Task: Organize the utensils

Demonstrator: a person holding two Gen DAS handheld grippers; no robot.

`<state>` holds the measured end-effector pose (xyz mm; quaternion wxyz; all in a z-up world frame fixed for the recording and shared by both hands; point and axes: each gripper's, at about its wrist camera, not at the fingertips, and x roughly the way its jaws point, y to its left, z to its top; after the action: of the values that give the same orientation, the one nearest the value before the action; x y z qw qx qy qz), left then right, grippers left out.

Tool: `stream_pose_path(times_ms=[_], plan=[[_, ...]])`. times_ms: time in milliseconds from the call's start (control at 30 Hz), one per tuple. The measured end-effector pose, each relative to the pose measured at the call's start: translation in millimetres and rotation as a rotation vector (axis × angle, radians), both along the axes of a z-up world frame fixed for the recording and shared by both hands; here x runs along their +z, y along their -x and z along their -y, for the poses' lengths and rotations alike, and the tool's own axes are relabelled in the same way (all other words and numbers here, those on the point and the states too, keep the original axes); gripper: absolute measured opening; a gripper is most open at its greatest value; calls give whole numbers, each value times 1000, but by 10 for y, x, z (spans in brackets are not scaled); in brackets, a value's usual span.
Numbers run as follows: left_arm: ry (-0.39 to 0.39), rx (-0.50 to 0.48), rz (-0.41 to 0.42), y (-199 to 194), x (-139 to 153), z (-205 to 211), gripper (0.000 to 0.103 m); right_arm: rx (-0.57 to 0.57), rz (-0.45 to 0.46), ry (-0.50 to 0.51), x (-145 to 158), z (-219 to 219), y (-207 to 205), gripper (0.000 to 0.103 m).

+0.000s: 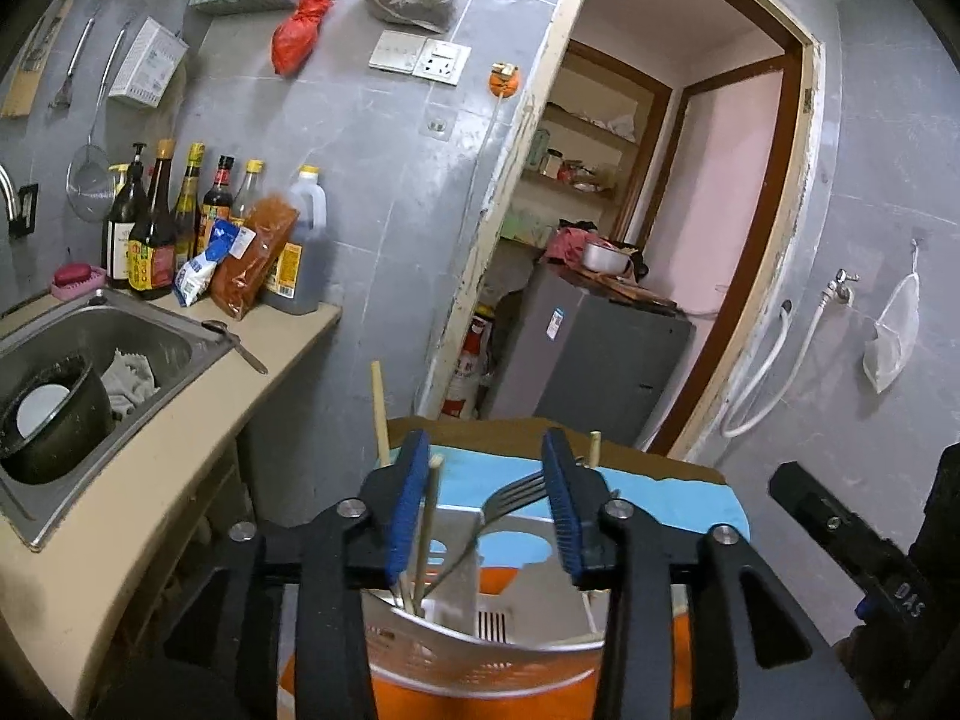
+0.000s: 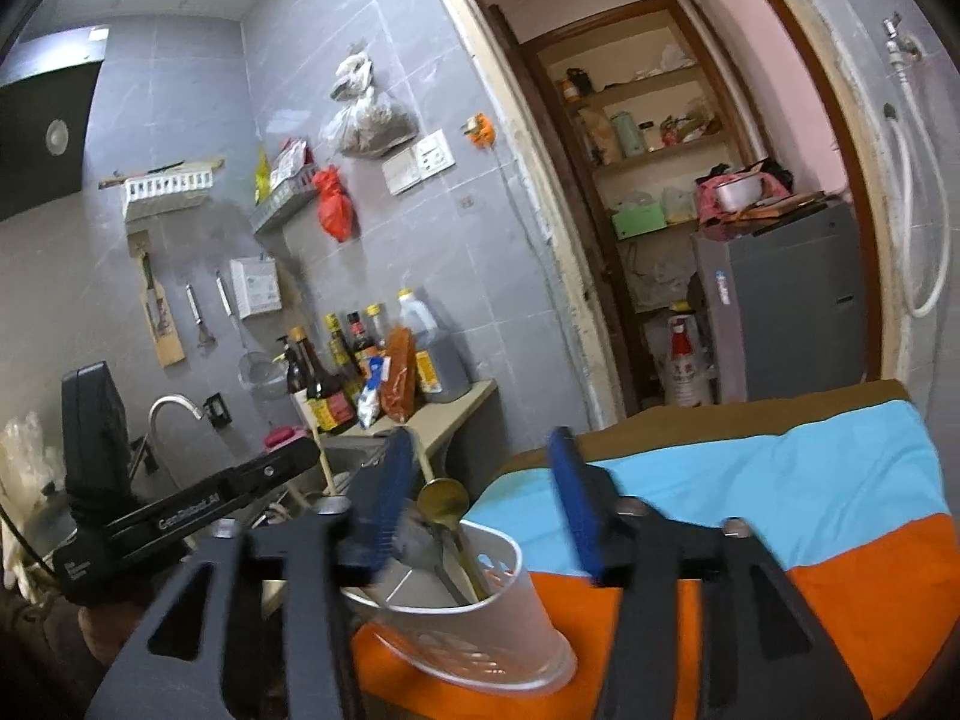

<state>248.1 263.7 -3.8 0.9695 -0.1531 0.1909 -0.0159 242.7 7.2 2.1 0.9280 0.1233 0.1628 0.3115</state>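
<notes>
I hold both tools over the white plastic utensil holder (image 1: pixel 480 654), which stands low in the middle of the frame on a surface covered with a blue and orange cloth (image 2: pixel 840 540). The holder has walls inside, so each kind of tool can get its own slot.

The left gripper (image 1: pixel 486 516) has its blue fingers (image 1: pixel 408 510) apart, and nothing is pressed between them. A pale wooden chopstick (image 1: pixel 427 528) stands just beside the left finger, and a silver metal fork (image 1: pixel 510 495) leans up between the two fingers. Both rest in the holder on their own, handles down, so I think they are already put away.

In the right wrist view, the right gripper (image 2: pixel 480 504) is open too, and it holds nothing. A gold metal spoon (image 2: pixel 443 498) sticks up out of the holder, just beside its left finger. It stands bowl up, leaning on the rim.

A metal spoon (image 1: pixel 240 348) lies by the steel sink (image 1: pixel 150 324) at the left of the frame. I think that one may be next.
</notes>
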Motion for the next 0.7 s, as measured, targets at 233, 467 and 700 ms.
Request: stream_pose_path(times_ms=[233, 467, 700], plan=[[-81, -13, -44, 164, 265, 287, 83, -71, -2, 3, 244, 220, 198, 81], [-142, -4, -68, 454, 432, 602, 88, -136, -15, 32, 473, 528, 485, 103], [-182, 42, -69, 905, 578, 887, 89, -172, -33, 81, 594, 814, 845, 103]])
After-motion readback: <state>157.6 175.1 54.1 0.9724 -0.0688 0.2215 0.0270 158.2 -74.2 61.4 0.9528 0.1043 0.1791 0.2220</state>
